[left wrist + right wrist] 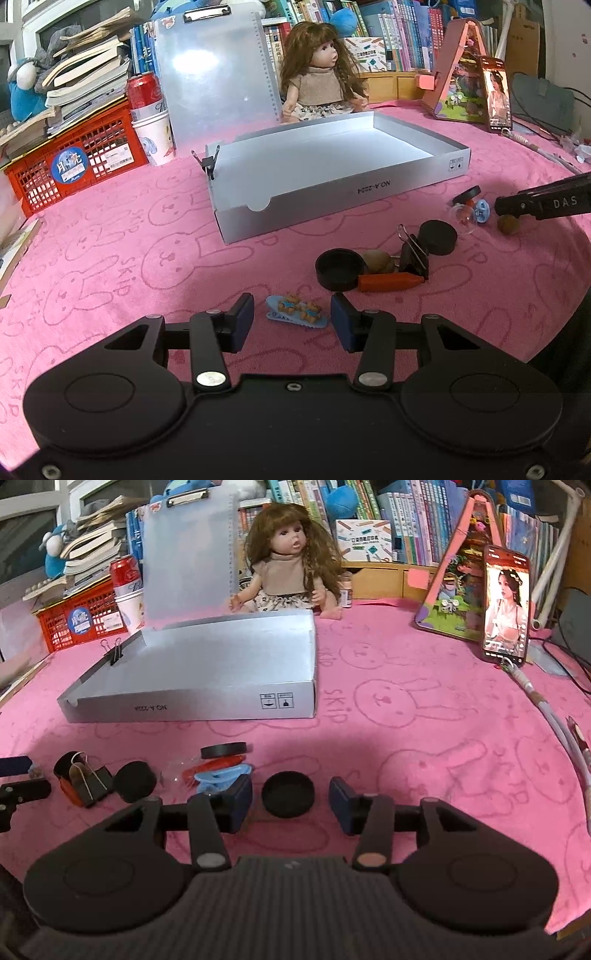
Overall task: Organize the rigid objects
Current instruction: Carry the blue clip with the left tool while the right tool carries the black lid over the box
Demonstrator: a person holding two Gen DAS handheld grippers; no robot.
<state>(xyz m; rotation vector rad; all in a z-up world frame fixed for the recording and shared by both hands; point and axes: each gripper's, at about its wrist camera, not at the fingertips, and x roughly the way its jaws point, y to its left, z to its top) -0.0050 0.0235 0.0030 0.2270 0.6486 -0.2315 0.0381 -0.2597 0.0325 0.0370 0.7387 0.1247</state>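
My left gripper (291, 323) is open, its fingers on either side of a blue hair clip with two bears (296, 312) on the pink cloth. Beyond it lie a black cap (338, 268), an orange marker (389, 282), a black binder clip (415, 256) and a black puck (437, 237). My right gripper (290, 805) is open around a black lid (288, 799). Left of it lie a blue clip (221, 779), a black disc (223, 750), a black puck (135, 781) and a binder clip (90, 781). The grey tray (332, 192) stands behind, with nothing in it.
A doll (321, 81) sits behind the tray beside a clipboard (218, 77). A red crate (74, 158), a can and a cup stand at the left. A phone (506, 605) leans at the right with a cable (546, 709) running forward. Bookshelves fill the back.
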